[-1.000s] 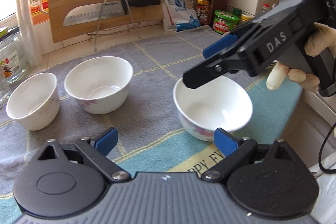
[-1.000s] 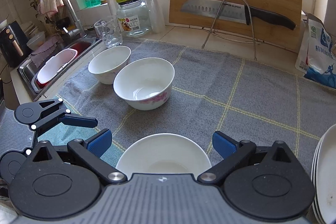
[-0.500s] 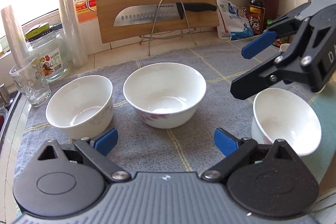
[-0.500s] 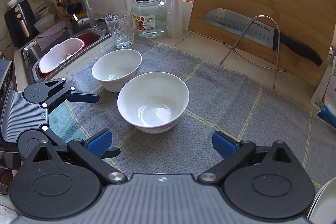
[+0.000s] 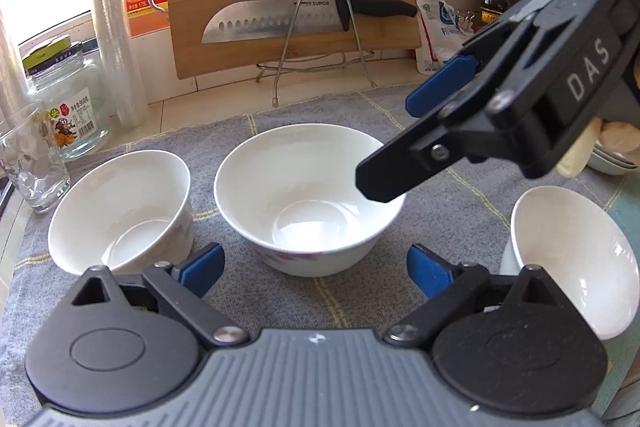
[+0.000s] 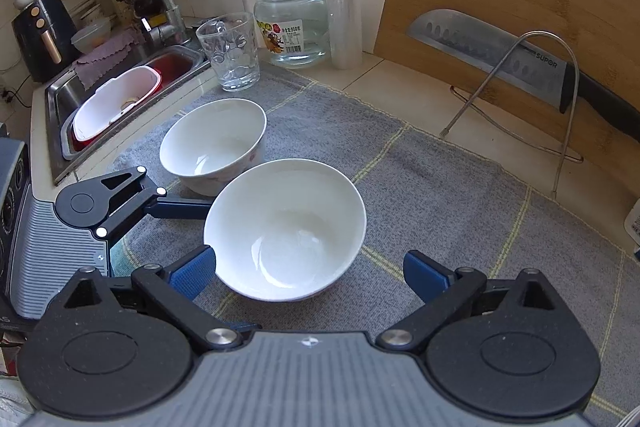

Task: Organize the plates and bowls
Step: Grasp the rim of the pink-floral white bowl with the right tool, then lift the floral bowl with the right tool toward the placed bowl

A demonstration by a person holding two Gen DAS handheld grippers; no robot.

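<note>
1. Three white bowls are shown upright, mouths up, on a grey cloth point(image 5: 432, 131) over the bench; being round, they have no long axis. In the left-wrist view the small bowl point(image 5: 120, 211) lies at lower left, the middle bowl point(image 5: 308, 199) at centre, and a third bowl point(image 5: 572, 259) at lower right.
2. The left tongs point(image 5: 316, 269) are seen wide but closing, with nothing between the pads; the middle bowl lies just ahead of them.
3. The right tongs point(image 6: 310, 273) are held wide and empty, with the near rim of the middle bowl point(image 6: 286, 227) between the blue pads and untouched.
4. Risk: both tongs are crowded around one bowl, so a collision between them may be judged likely.
5. Risk: a pinch on one rim could tip the bowl against the small bowl point(image 6: 214, 145), which stands just beside it.
6. Plates point(image 5: 612, 159) are glimpsed at the right edge, largely hidden.
</note>
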